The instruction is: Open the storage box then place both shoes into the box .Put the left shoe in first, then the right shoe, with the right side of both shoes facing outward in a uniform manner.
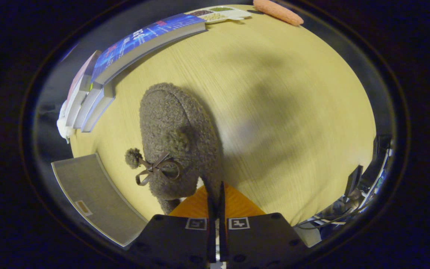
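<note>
Gripper (217,186) fingers pressed together, pinching rim of fuzzy brown shoe (175,138), above wooden table (293,112), books (125,59) beyond

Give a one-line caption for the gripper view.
Gripper fingers pinched on the heel edge of a fuzzy brown shoe above the wooden table.

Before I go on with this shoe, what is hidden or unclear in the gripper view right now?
- Fuzzy grey-brown slipper with a ribbon bow: its heel end is hidden behind the gripper; left or right shoe cannot be told.
- Gripper grip: the fingers stand pressed together at the slipper's rim; whether fabric is pinched cannot be seen.
- Grey flat panel beside the slipper: cut off by the view's edge, possibly the box lid.
- Divided white tray beyond the stacked books: contents too small.
</note>
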Demonstrator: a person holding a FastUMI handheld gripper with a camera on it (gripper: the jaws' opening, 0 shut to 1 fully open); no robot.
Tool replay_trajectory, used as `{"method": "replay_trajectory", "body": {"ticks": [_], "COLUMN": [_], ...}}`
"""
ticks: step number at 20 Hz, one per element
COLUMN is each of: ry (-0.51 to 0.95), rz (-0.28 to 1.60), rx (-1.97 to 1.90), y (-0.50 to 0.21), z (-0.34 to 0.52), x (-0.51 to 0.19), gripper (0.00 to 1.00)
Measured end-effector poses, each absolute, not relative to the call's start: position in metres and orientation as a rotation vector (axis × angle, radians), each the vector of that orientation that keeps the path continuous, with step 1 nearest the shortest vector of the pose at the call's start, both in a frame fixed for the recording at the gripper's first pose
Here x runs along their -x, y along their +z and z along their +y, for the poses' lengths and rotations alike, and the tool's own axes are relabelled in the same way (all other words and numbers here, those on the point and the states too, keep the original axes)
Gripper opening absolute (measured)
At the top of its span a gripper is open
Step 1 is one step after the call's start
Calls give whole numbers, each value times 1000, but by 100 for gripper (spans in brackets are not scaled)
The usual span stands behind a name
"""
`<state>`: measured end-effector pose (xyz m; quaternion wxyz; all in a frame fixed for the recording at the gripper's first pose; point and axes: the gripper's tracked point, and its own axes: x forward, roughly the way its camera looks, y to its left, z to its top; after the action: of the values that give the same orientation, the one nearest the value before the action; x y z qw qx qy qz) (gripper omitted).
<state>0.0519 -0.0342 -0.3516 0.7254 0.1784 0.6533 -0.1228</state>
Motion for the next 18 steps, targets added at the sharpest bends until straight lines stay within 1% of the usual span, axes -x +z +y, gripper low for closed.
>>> {"method": "replay_trajectory", "body": {"ticks": [6, 12, 15, 18], "ry": [-387, -442, -510, -573], "rz": [1439, 1393, 1444, 1445], "rx": [-299, -164, 48, 188], "y": [-347, -330, -309, -280], "z": [-35, -28, -42, -44], "x": [-50, -48, -26, -10], "gripper": [4, 4, 4, 3]}}
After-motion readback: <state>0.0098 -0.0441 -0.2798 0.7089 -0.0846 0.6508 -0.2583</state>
